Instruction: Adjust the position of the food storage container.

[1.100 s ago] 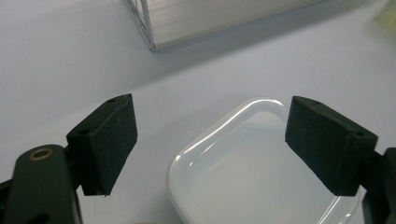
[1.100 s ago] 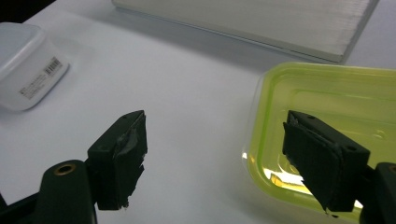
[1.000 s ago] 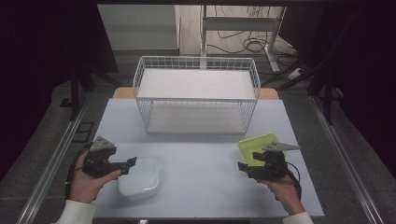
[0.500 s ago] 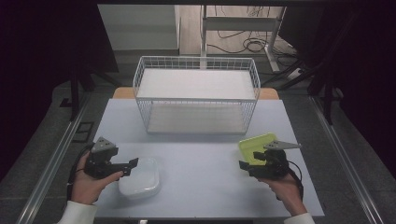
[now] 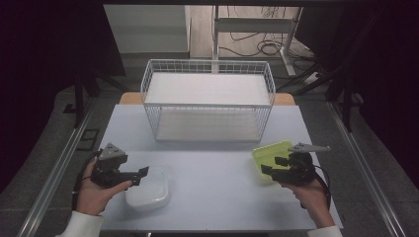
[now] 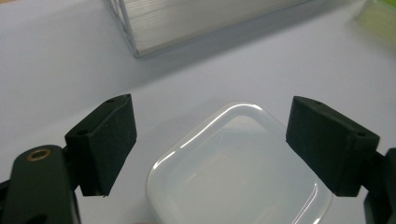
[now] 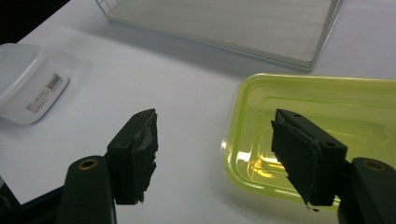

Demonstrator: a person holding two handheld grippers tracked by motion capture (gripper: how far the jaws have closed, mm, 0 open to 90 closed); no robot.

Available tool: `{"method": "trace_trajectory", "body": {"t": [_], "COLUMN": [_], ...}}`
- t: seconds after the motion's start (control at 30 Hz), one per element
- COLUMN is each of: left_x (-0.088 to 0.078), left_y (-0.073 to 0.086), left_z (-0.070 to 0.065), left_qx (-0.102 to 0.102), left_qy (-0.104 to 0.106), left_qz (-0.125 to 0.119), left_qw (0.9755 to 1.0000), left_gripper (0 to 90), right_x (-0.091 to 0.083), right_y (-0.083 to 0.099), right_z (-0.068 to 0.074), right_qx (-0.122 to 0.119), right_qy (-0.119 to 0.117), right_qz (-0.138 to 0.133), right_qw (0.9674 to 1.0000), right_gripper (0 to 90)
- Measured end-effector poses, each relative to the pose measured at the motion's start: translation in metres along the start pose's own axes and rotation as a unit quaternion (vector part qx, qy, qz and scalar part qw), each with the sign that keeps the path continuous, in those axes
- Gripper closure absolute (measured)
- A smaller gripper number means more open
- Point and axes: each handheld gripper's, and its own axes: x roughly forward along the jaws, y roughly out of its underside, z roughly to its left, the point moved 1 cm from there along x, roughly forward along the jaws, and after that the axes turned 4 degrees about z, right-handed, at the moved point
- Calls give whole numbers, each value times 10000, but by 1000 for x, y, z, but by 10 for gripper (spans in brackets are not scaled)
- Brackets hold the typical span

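A translucent white container (image 5: 148, 187) lies on the pale table (image 5: 212, 197) at the front left. My left gripper (image 5: 141, 174) hovers at its left edge, open; the left gripper view shows the white container (image 6: 238, 168) below and between the wide jaws of the left gripper (image 6: 210, 140). At the front right sits a lime-green container (image 5: 269, 153). My right gripper (image 5: 269, 165) is open and straddles its near wall. Here the green container (image 7: 327, 116) has one jaw of the right gripper (image 7: 215, 140) inside it and the other outside. These jaws have just been closing, without pressing the wall.
A white wire basket (image 5: 207, 98) with a pale floor stands at the back middle of the table, also seen as the basket (image 7: 233, 23) beyond the green container. The white container (image 7: 23, 79) carries a barcode label on its side. Metal rails run along both table sides.
The right gripper's jaws stand a little narrower around the green container's wall. Both hands have hardly moved.
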Motion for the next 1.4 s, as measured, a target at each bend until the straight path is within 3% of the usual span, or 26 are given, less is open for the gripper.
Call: {"method": "trace_trajectory", "body": {"t": [0.1,0.23,0.37,0.6,0.77,1.07,1.23,1.4], "left_x": [5,7,3,4,2,3,2,3], "left_y": [-2,-2,-1,0,1,3,3,3], "left_z": [-2,-6,-7,-7,-8,-6,-6,-6], "left_qx": [-13,139,101,97,127,50,14,15], "left_qy": [54,-5,43,77,108,8,1,1], "left_qz": [5,74,8,59,-9,75,61,69], "left_qw": [10000,9999,9999,9999,9999,10000,10000,10000], "left_gripper": [161,158,158,158,150,147,148,148], "right_x": [-2,-4,-4,-5,-1,8,8,7], "right_y": [-5,-9,-19,-33,-39,-43,-42,-42], "right_z": [-5,-8,-14,-41,-58,-87,-104,-117], "right_qx": [62,95,63,247,246,606,777,912], "right_qy": [-14,17,137,355,653,692,980,1119], "right_qz": [23,59,152,298,471,777,910,1005], "right_qw": [10000,9999,9998,9986,9964,9927,9880,9844], "right_gripper": [344,358,372,411,488,576,625,710]}}
